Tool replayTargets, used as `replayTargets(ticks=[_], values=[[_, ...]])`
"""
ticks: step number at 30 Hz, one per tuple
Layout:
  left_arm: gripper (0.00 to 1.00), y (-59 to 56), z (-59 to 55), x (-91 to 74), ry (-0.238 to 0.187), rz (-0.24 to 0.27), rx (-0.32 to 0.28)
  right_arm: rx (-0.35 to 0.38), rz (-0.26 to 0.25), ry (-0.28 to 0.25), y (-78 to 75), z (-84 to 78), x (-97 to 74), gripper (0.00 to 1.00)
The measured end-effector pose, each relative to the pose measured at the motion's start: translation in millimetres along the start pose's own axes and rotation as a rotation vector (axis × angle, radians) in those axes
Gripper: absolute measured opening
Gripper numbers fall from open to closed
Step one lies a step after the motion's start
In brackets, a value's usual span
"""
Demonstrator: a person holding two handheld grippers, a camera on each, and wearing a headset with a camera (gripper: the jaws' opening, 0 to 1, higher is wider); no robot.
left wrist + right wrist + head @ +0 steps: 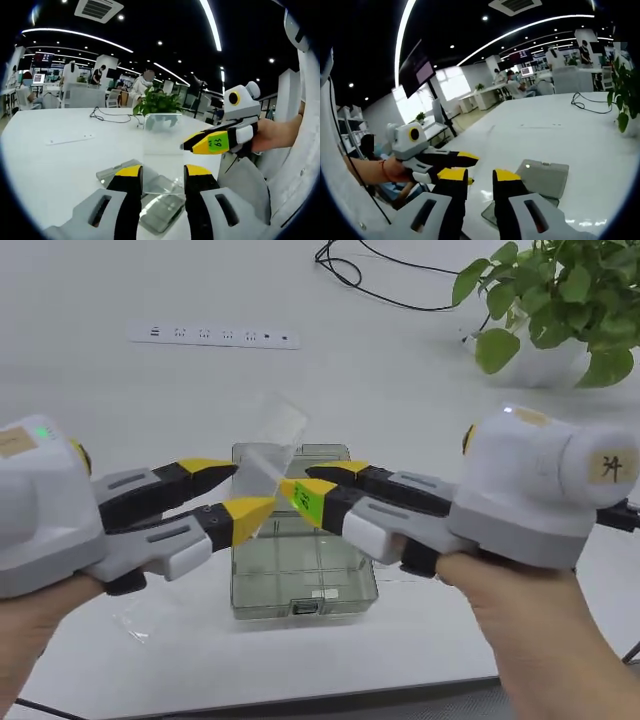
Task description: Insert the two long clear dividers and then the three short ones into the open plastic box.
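The open clear plastic box (300, 585) lies on the white table below both grippers, its lid (300, 452) folded back. It also appears in the left gripper view as box (161, 212) and in the right gripper view as box (545, 177). A short clear divider (274, 435) stands upright in the air above the box. My left gripper (243, 489) holds it across its width between both jaws; the divider (162, 150) spans that gap above my left gripper (163, 172). My right gripper (320, 482) faces it from the right, jaws slightly apart, tips at the divider's edge (183, 146).
A white power strip (215, 335) lies at the back. A potted plant (560, 290) and a black cable (380, 280) are at the back right. A faint clear piece (135, 625) lies left of the box. The table's front edge is near.
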State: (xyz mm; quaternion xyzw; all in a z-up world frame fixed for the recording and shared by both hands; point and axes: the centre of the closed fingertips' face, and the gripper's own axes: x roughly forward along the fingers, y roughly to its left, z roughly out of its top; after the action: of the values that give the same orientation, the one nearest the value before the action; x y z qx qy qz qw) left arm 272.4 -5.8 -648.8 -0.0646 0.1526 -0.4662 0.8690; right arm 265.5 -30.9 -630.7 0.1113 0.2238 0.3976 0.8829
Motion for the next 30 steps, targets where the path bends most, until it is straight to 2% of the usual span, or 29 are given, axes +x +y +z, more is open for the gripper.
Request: replayTargets(ticks=[11, 12, 13, 14, 15, 16, 17, 18, 19, 21, 23, 30], values=[[0.31, -4.2, 3.5, 1.5, -0.007, -0.014, -0.001, 0.099, -0.001, -0.001, -0.3, -2.1, 12.4, 0.16], [0.31, -4.6, 3.9, 1.9, -0.008, -0.017, 0.0, 0.108, 0.0, 0.0, -0.2, -2.3, 13.7, 0.15], [0.3, -5.2, 4.3, 2.3, -0.009, -0.02, 0.0, 0.123, 0.006, 0.008, 0.6, -3.4, 14.6, 0.09], [0.27, -4.4, 5.1, 2.7, -0.013, -0.019, 0.004, 0.146, -0.013, -0.004, -1.4, -2.1, 15.3, 0.08], [0.18, 1.5, 2.9, 1.5, 0.0, 0.007, 0.015, 0.153, -0.022, -0.023, -2.5, 1.0, 15.7, 0.08], [0.14, 4.3, 1.4, 1.0, 0.006, 0.016, 0.016, 0.155, -0.019, -0.009, -2.0, -0.4, 15.5, 0.07], [0.12, 3.4, 2.4, -0.3, -0.007, 0.001, -0.006, 0.166, -0.023, -0.013, -2.6, 0.4, 15.6, 0.07], [0.15, 1.1, 4.6, -0.4, -0.023, -0.01, -0.031, 0.182, -0.023, -0.02, -2.4, 1.7, 15.3, 0.07], [0.16, 0.9, 5.4, -1.2, -0.028, -0.01, -0.021, 0.182, -0.017, -0.015, -1.4, 1.2, 15.9, 0.07], [0.18, -1.6, 3.7, -0.8, -0.016, -0.014, 0.003, 0.167, -0.02, -0.007, -1.3, 0.5, 16.5, 0.07], [0.19, -1.7, 3.2, -0.4, -0.014, -0.015, -0.014, 0.186, -0.015, -0.01, -0.7, 1.4, 16.9, 0.07], [0.27, -7.9, 2.6, 1.3, -0.014, -0.038, -0.014, 0.181, -0.016, -0.002, 2.5, 2.2, 17.9, 0.07]])
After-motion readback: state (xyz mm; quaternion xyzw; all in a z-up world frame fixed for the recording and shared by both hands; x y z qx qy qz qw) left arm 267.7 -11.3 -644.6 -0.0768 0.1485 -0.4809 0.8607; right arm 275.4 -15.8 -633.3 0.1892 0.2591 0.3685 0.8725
